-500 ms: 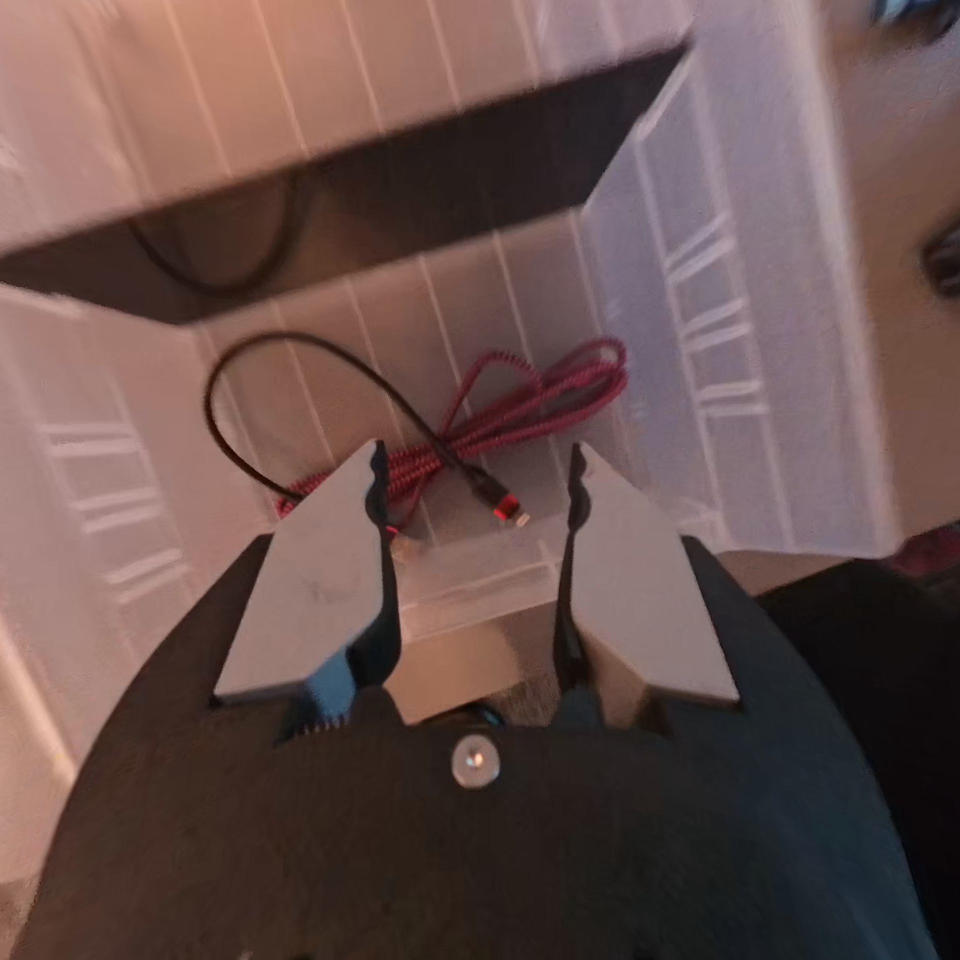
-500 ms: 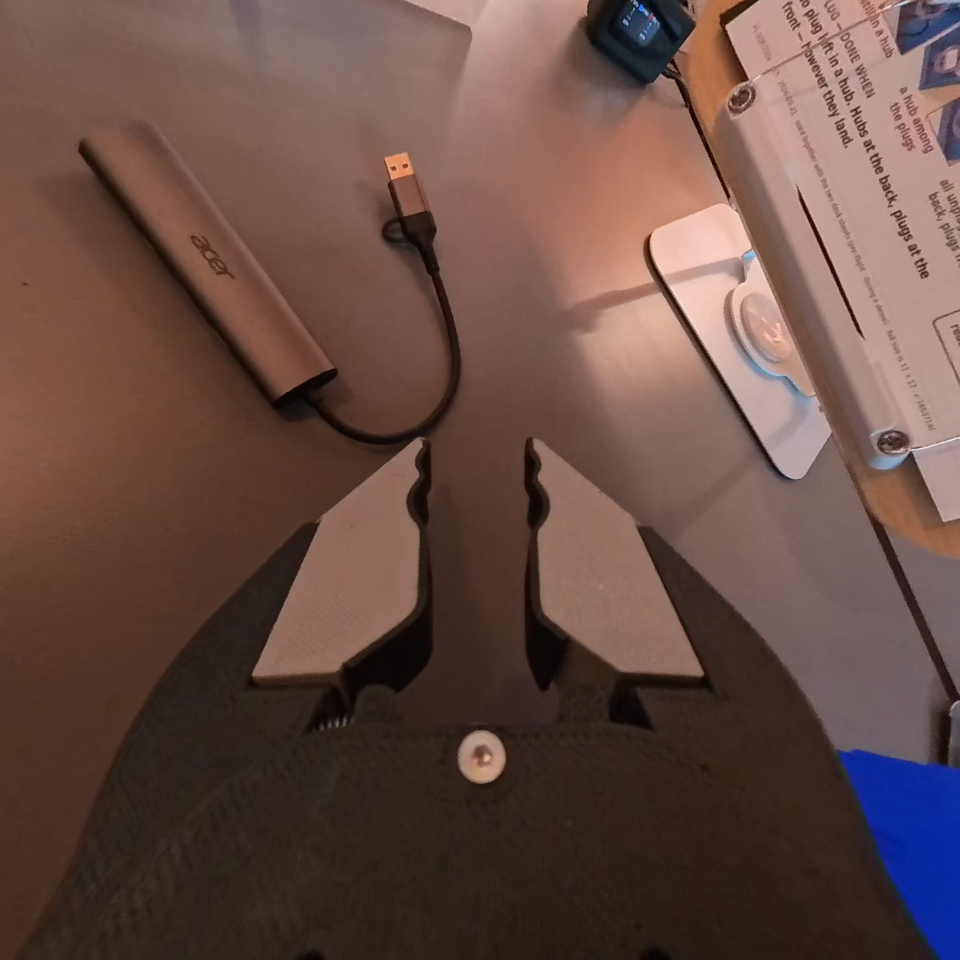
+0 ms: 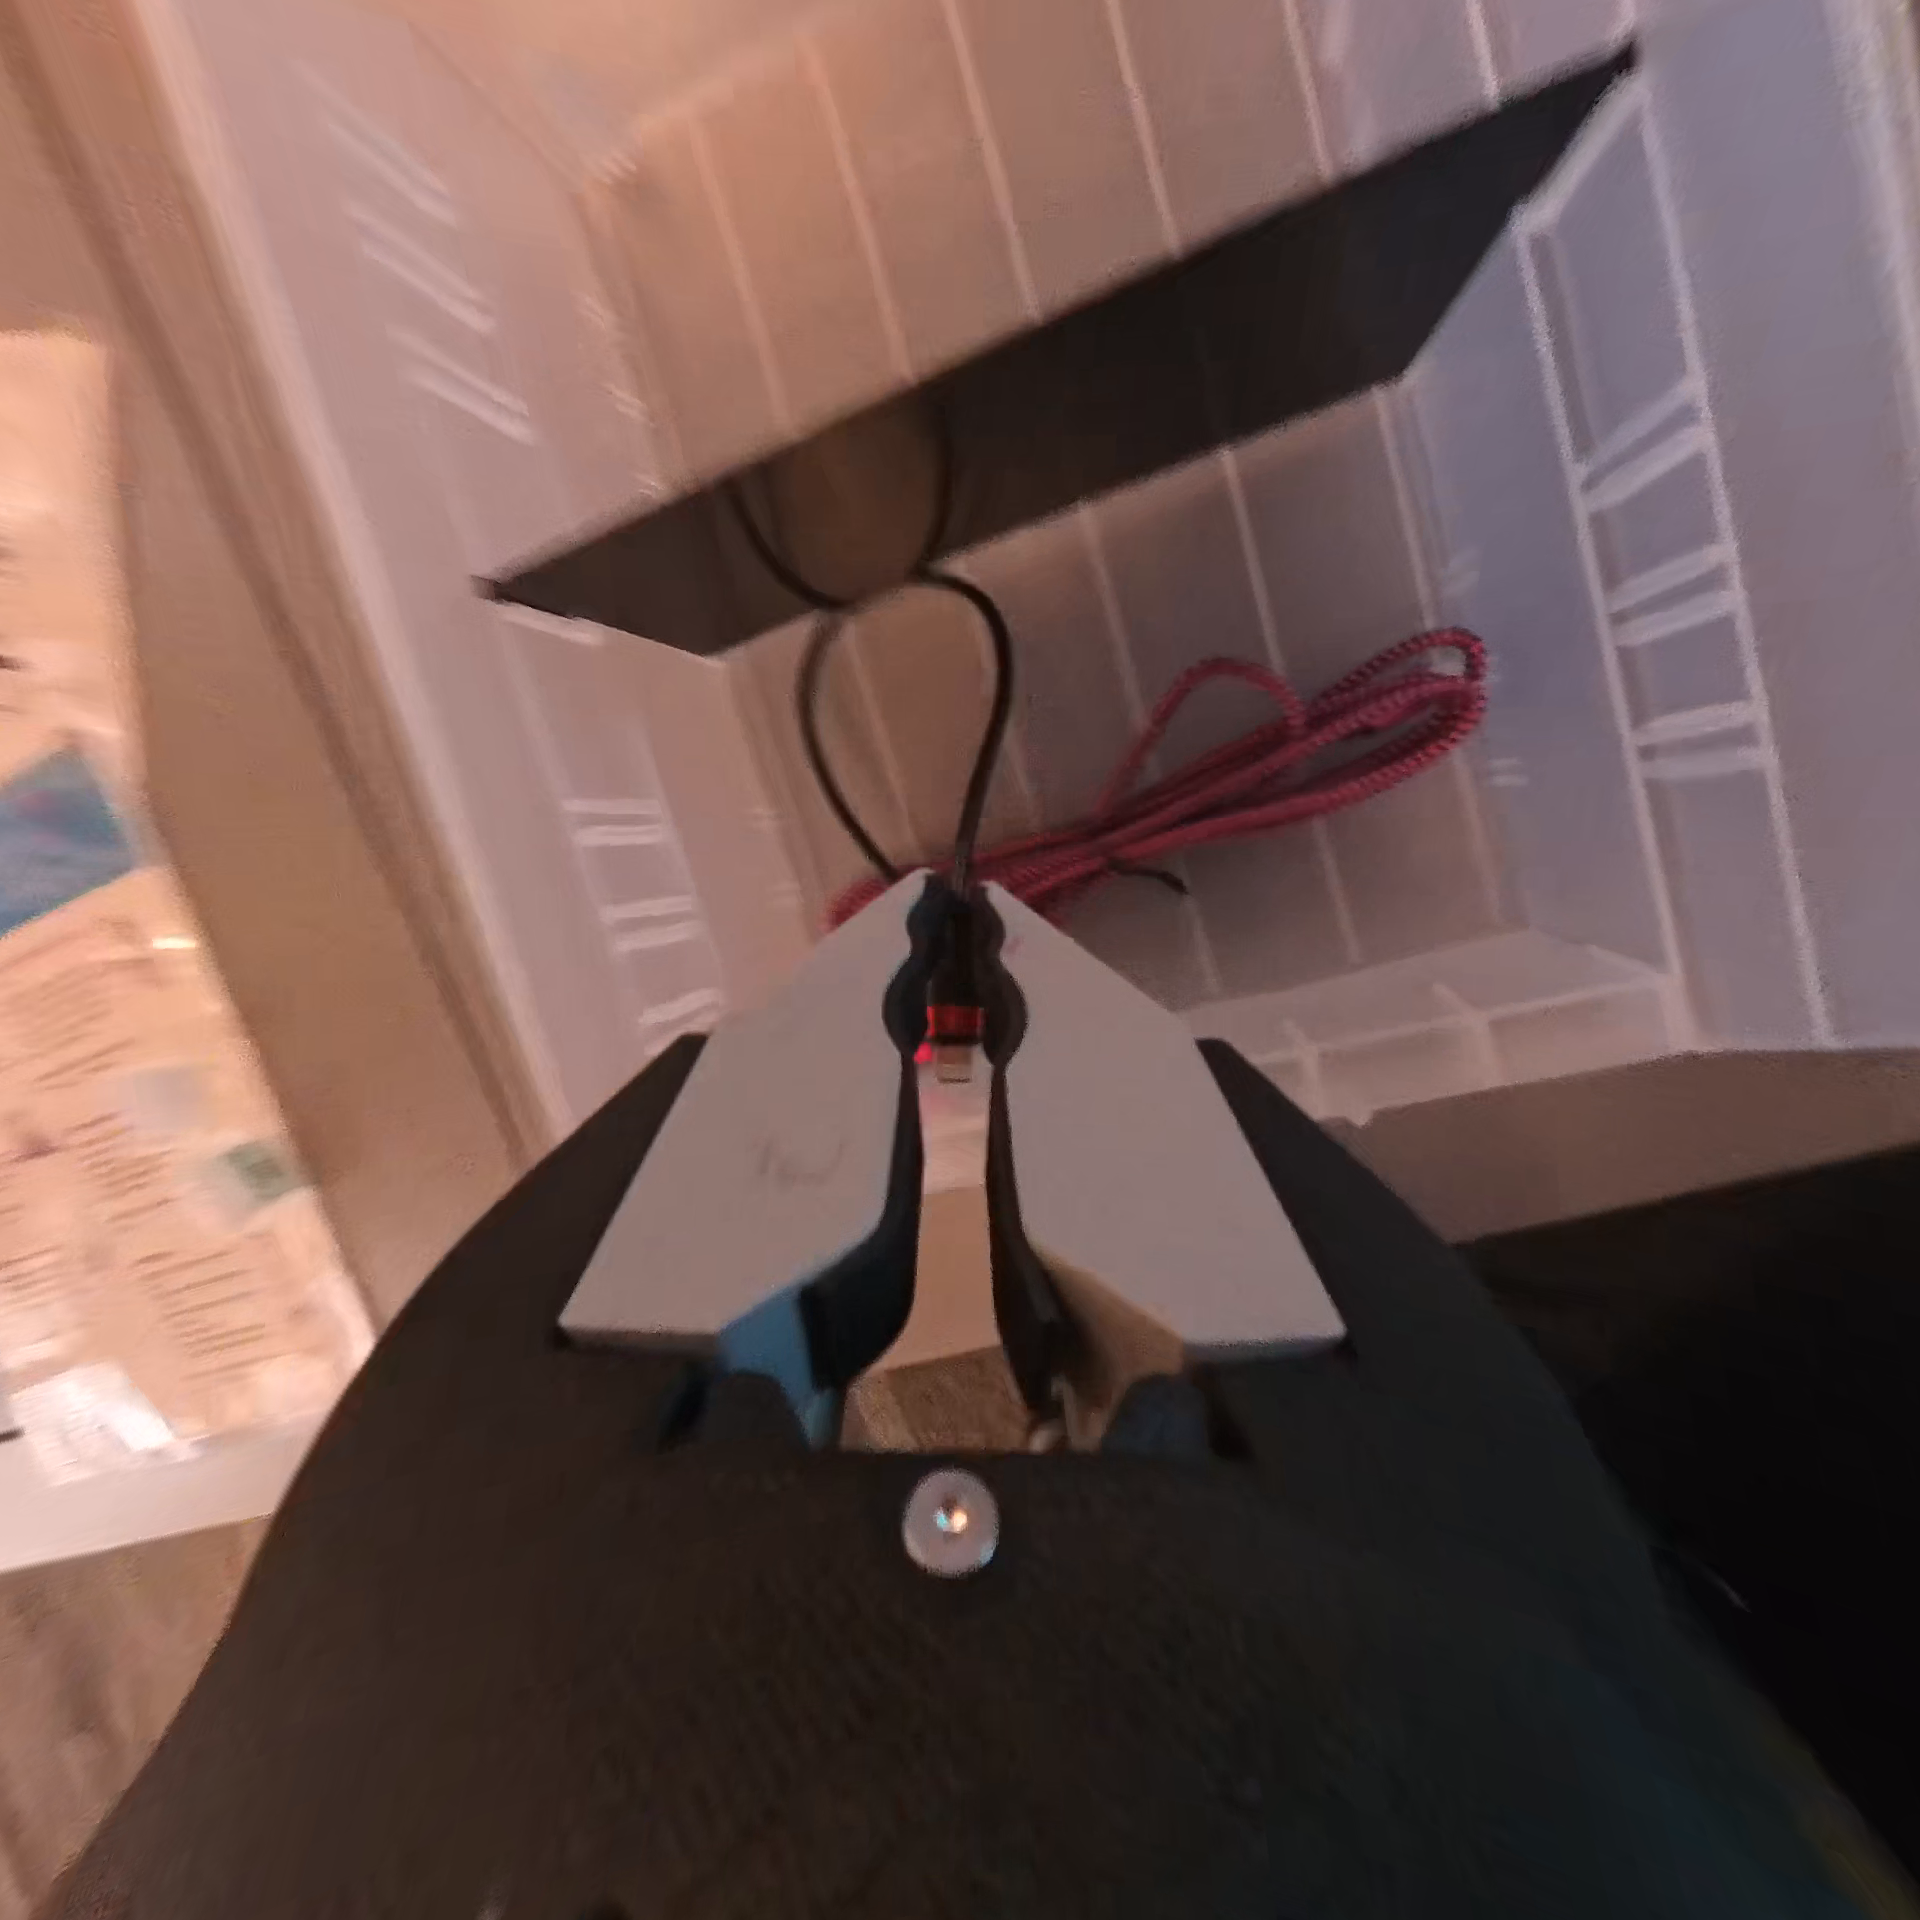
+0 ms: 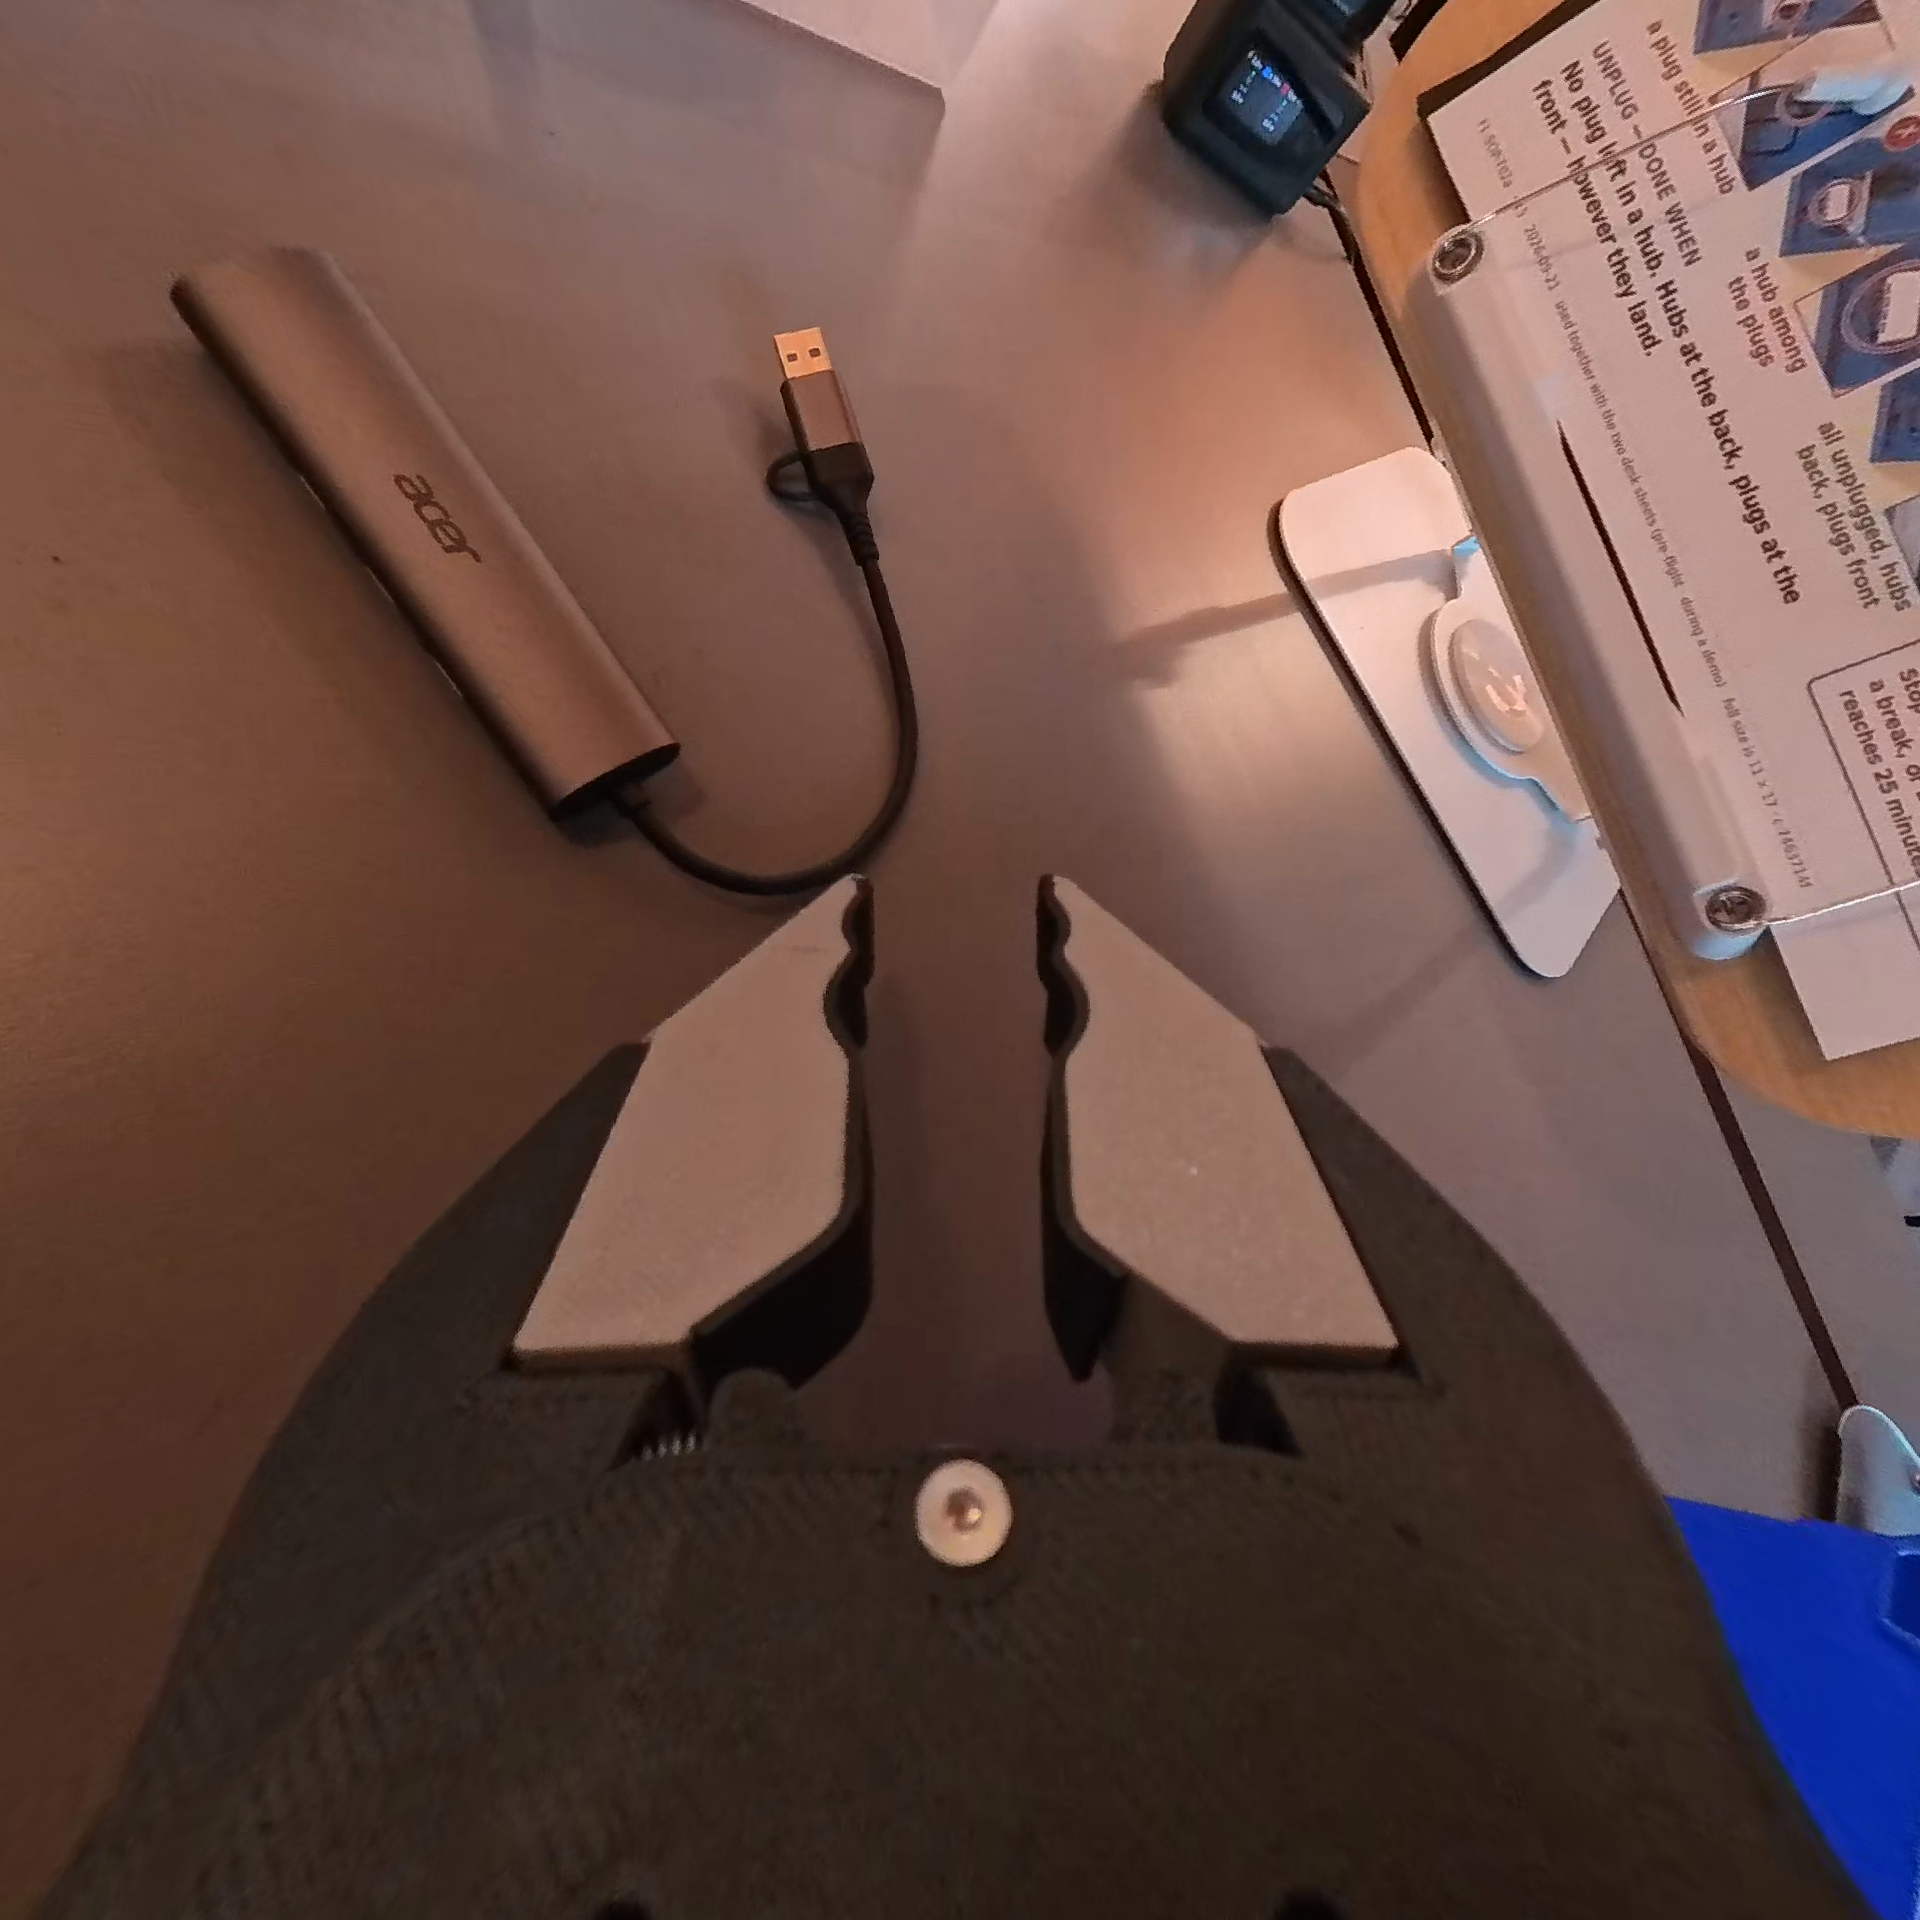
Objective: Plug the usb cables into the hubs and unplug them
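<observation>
Left view faces a bin [image 3: 1714, 520] closely; right overlooks the table [image 4: 312, 1039].

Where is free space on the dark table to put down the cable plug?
Bare table lies between the hub's short cable and the white stand base, ahead of the open right gripper. Also left of the grey hub. The right edge is crowded.
</observation>
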Demonstrator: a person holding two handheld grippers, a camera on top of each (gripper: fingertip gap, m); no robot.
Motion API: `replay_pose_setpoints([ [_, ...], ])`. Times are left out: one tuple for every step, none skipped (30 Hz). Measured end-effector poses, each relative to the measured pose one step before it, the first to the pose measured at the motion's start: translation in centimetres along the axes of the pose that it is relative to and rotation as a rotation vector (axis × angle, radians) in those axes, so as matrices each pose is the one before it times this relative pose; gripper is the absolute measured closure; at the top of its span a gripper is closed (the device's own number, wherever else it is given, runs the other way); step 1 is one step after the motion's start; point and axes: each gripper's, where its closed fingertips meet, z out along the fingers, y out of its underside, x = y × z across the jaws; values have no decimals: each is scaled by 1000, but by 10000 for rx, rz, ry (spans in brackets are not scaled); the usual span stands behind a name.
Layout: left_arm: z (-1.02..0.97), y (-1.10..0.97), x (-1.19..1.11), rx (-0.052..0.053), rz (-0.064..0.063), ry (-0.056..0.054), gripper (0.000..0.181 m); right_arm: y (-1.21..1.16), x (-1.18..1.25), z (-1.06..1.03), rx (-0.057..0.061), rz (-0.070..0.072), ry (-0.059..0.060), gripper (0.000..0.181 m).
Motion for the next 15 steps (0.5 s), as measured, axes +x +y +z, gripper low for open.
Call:
replay_pose_setpoints([
  [-1079, -872, -892, 493, 102, -592, 179, 12, 4, 9, -8, 0, 5, 153],
  [-1138, -1046, -922, 609, 70, -606, 179, -11, -8, -3, 3, 12, -3, 153],
  [-1125, -1073, -829, 607, 41, -528, 179, -26, -8, -1, 13, 18, -9, 153],
  [-1100, -1135, -792, 629, -2, -498, 179, -23, -20, 1, 14, 22, -22, 153],
  [-1077, -1139, -774, 627, -51, -477, 179, 26, -17, 11, 1, 18, -24, 153],
  [-1027, -1111, -719, 572, -1, -456, 179, 77, 31, 27, -26, 7, 6, 153],
  [-1026, -1138, -663, 572, 65, -456, 180, 106, 100, 32, -36, 8, 29, 153],
  [-981, -1132, -474, 536, 22, -350, 180, 100, 118, 12, -24, 35, 24, 153],
  [-955, -1267, -171, 566, -21, -184, 180, 51, 128, -8, 6, 64, 13, 153],
  [-948, -1403, 156, 622, -47, -41, 180, 0, 143, -37, 41, 77, 17, 153],
  [-871, -1457, 559, 598, -49, 120, 180, -75, 102, -71, 82, 83, -15, 153],
  [-751, -1440, 1035, 536, 15, 283, 180, -149, 9, -88, 123, 93, -70, 153],
  [-557, -1333, 1342, 470, 137, 287, 180, -188, -63, -117, 144, 106, -119, 152],
  [-335, -1172, 1558, 376, 206, 279, 179, -255, -146, -158, 179, 99, -157, 151],
  [-81, -1030, 2026, 302, 122, 494, 179, -393, -189, -224, 257, 59, -186, 150],
])
